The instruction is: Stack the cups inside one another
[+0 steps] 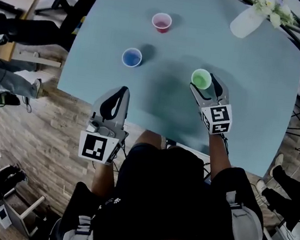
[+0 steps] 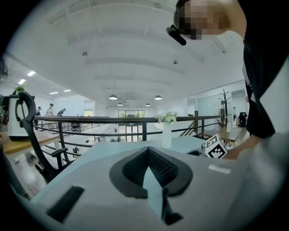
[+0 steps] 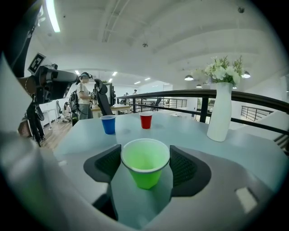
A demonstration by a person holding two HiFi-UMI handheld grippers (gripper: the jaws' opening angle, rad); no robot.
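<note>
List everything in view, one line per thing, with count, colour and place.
table: 1, light blue, centre of the head view
green cup: 1, green, upright on the table's near right, between the right gripper's jaws
blue cup: 1, blue, upright, left of centre
red cup: 1, red, upright, far side, beyond the blue cup
vase: 1, white, far right corner of the table
flowers: one bunch, white, in the vase
railing: 1, black, beyond the table
floor: 1, brick pattern, below the table's near left
left gripper: 1, grey and black, near left edge of the table, jaws together, empty
right gripper: 1, grey and black, jaws apart on either side of the green cup
person: 1, dark top, bottom of the head view
</note>
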